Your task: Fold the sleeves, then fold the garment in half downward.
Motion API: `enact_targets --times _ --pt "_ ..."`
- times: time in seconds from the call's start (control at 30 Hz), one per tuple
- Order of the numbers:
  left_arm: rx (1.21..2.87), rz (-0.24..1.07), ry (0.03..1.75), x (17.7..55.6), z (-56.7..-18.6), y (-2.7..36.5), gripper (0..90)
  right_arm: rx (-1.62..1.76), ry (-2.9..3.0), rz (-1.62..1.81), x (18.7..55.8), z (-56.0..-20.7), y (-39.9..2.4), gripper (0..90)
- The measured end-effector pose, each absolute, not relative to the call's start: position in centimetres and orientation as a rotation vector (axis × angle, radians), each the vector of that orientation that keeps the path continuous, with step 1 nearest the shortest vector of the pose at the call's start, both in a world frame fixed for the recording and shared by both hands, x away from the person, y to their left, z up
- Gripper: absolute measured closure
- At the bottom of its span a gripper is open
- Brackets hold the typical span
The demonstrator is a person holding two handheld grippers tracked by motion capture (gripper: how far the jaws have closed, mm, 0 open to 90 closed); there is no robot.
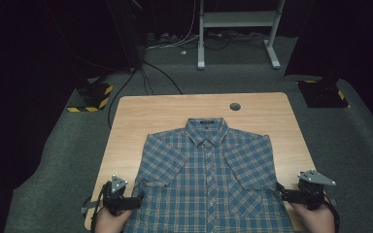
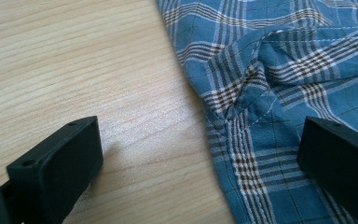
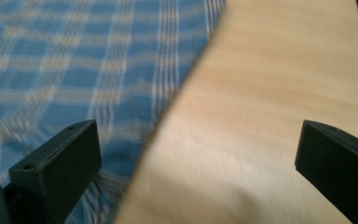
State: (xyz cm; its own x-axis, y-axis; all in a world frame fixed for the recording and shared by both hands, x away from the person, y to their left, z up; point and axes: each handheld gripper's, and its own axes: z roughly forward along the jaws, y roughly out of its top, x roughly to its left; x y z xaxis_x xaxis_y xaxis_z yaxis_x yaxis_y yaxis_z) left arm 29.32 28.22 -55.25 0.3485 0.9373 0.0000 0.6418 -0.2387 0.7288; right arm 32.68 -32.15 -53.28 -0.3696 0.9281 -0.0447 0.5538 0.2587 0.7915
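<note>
The blue-and-brown plaid short-sleeved cotton shirt (image 1: 209, 179) lies flat, collar away, on the pale wooden counter (image 1: 141, 116). Both left gripper (image 1: 138, 198) and right gripper (image 1: 280, 193) hold their fingers apart, each straddling a side hem, equally near.

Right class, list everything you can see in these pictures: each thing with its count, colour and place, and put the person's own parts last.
shirt: 1, blue plaid, short sleeves, flat and face up on the table, collar at the far side
table: 1, light wood, mid-scene, with a dark round hole near its far edge
frame: 1, white, on the floor beyond the table
boxes: 2, black with yellow stripes, on the floor at the table's far corners
cables: several, black and white, on the floor beyond the table
left gripper: 1, black, open, at the shirt's left edge
right gripper: 1, black, open, at the shirt's right edge
hands: 2, at the bottom edge, one on each gripper
</note>
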Motion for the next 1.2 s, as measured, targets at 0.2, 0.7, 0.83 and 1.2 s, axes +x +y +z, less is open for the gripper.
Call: enact_targets --times 0.2,0.7,0.83,1.2 --pt "1.976 0.594 1.373 29.3 -55.3 28.2 0.3 1.441 2.049 0.903 32.0 -54.7 -33.2 0.0" --pt "1.969 0.597 1.387 29.3 -55.2 28.2 0.2 1.479 2.050 0.866 32.0 -54.8 -33.2 0.0" --pt "1.970 0.591 1.378 29.3 -55.2 28.3 0.4 1.479 2.051 0.868 32.0 -54.8 -33.2 0.0" --pt "1.933 0.541 1.387 29.3 -53.4 28.6 0.5 1.440 2.029 1.043 31.4 -54.1 -33.6 14.9"
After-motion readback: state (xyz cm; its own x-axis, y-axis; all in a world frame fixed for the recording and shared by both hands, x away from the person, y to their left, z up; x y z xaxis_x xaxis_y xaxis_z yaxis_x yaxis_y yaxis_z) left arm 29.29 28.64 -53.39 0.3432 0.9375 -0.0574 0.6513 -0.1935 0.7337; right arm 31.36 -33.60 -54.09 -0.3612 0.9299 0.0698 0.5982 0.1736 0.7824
